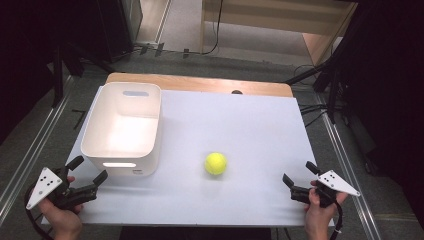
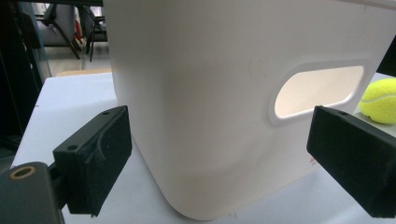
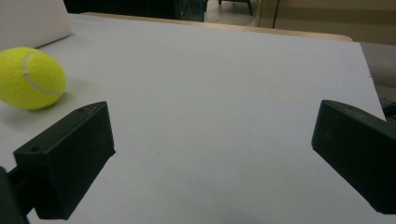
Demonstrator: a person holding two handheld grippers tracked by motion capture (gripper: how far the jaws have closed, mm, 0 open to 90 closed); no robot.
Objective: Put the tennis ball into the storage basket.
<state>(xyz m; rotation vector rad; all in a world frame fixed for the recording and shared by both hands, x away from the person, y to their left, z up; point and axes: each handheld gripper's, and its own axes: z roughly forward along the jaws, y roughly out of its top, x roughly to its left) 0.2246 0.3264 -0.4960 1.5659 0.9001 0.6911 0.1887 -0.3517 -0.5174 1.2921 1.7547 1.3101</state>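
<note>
A yellow tennis ball point(image 1: 215, 163) lies on the white table top point(image 1: 240, 130), right of a white plastic bin point(image 1: 123, 130) with handle slots. My left gripper point(image 1: 88, 170) is open at the table's front left corner, just in front of the bin's near wall point(image 2: 205, 107). The ball point(image 2: 380, 100) peeks past the bin at the right edge of the left gripper view. My right gripper point(image 1: 299, 174) is open near the front right, nothing between its jaws. In the right gripper view the ball point(image 3: 30, 78) lies ahead to the left.
The bin looks empty inside. A wooden strip point(image 1: 200, 84) runs along the table's far edge. Dark stands and cables point(image 1: 325, 85) surround the table on the floor.
</note>
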